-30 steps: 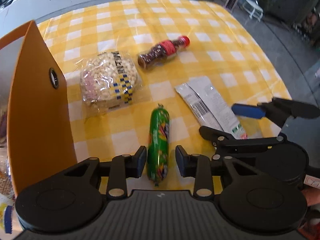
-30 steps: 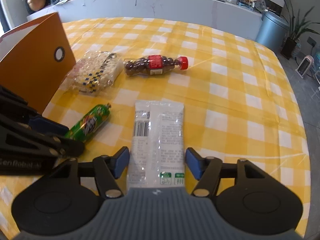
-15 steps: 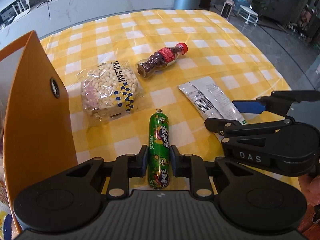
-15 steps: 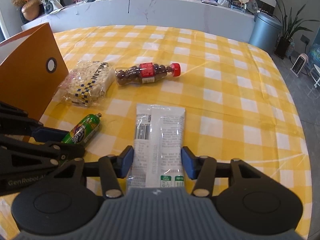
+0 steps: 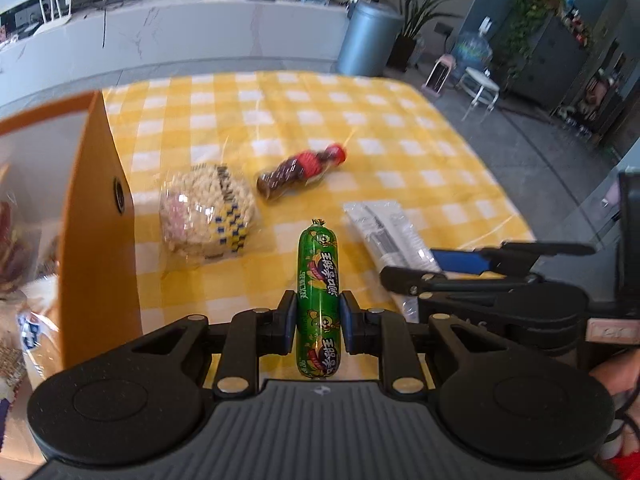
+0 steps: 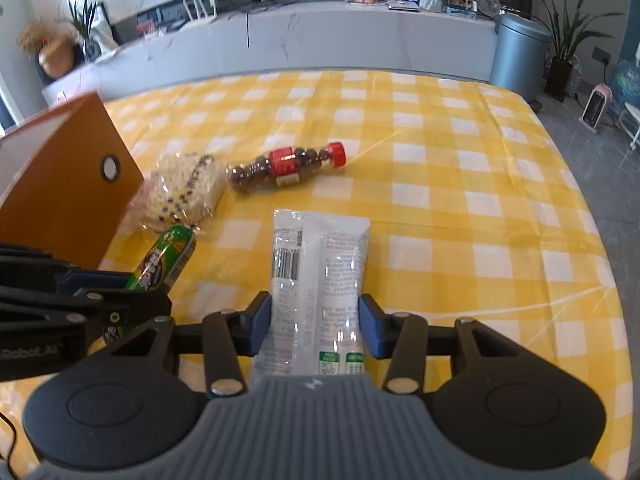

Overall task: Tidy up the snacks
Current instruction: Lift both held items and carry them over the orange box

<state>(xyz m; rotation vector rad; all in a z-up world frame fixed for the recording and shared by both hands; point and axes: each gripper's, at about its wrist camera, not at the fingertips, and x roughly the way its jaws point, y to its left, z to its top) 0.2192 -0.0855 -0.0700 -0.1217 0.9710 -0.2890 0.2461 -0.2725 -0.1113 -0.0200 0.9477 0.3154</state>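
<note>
My left gripper (image 5: 319, 322) is shut on a green sausage stick (image 5: 318, 292) and holds it lifted above the yellow checked table (image 5: 400, 132). My right gripper (image 6: 316, 326) is shut on a white snack packet (image 6: 320, 276), also lifted. The sausage also shows in the right wrist view (image 6: 164, 260). On the table lie a clear bag of puffed cereal (image 5: 206, 210) and a small bottle of brown candies with a red cap (image 5: 302, 172). An orange box (image 5: 96, 216) stands at the left.
The orange box holds other snack packs (image 5: 16, 280) inside, partly hidden. The right gripper's body (image 5: 500, 292) is close on the right of my left one. The table's right edge drops to a grey floor (image 5: 540, 168).
Both grippers closed on their items and lifted them off the table. Both views have tilted up and now show more of the room.
</note>
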